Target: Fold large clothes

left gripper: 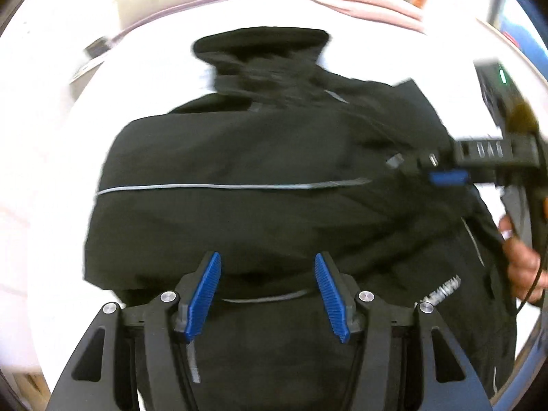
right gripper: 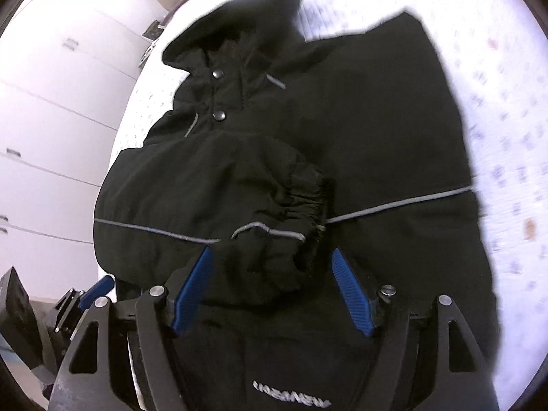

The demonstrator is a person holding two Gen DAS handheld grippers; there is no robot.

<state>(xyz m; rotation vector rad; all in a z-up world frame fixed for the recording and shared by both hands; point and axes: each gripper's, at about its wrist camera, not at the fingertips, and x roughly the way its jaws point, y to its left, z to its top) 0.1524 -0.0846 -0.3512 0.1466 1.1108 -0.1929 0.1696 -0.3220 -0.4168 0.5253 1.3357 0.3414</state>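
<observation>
A large black hooded jacket (left gripper: 239, 157) with grey reflective piping lies on a white patterned bed sheet (left gripper: 41, 130). It also fills the right wrist view (right gripper: 359, 120), with a sleeve cuff (right gripper: 304, 205) folded across its front. My left gripper (left gripper: 268, 294) is open just above the jacket's lower part. My right gripper (right gripper: 270, 291) is open over the folded sleeve; it also shows at the right of the left wrist view (left gripper: 445, 171), above the jacket's side.
A folded pink cloth (left gripper: 363, 0) lies at the far edge of the bed. White drawer fronts (right gripper: 51, 120) stand beside the bed. A dark small object (left gripper: 97, 46) lies near the bed's far left edge.
</observation>
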